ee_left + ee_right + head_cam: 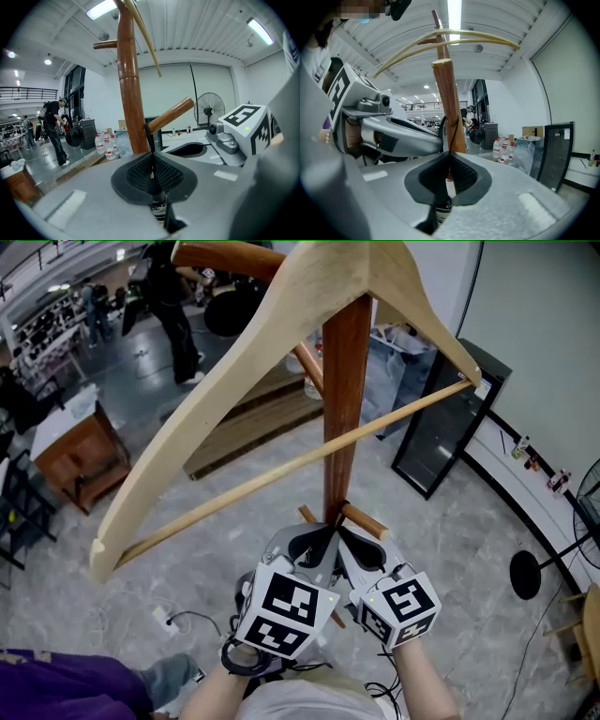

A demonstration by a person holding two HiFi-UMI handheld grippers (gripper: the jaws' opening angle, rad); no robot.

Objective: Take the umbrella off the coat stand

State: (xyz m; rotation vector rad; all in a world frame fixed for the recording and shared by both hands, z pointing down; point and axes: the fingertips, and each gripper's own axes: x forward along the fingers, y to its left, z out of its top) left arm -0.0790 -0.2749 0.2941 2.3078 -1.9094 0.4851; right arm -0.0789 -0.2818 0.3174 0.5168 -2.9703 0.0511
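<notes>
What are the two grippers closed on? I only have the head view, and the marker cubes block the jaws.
Observer: In the left gripper view, the left gripper is shut on a thin black strap.
Operator: Where does the strap go?
Observer: Up to the slanted peg. It wraps round the peg's base, right against the pole.
Operator: And the right one?
Observer: In the right gripper view, the right gripper is also shut on a thin black strap, which runs up beside the pole.
</notes>
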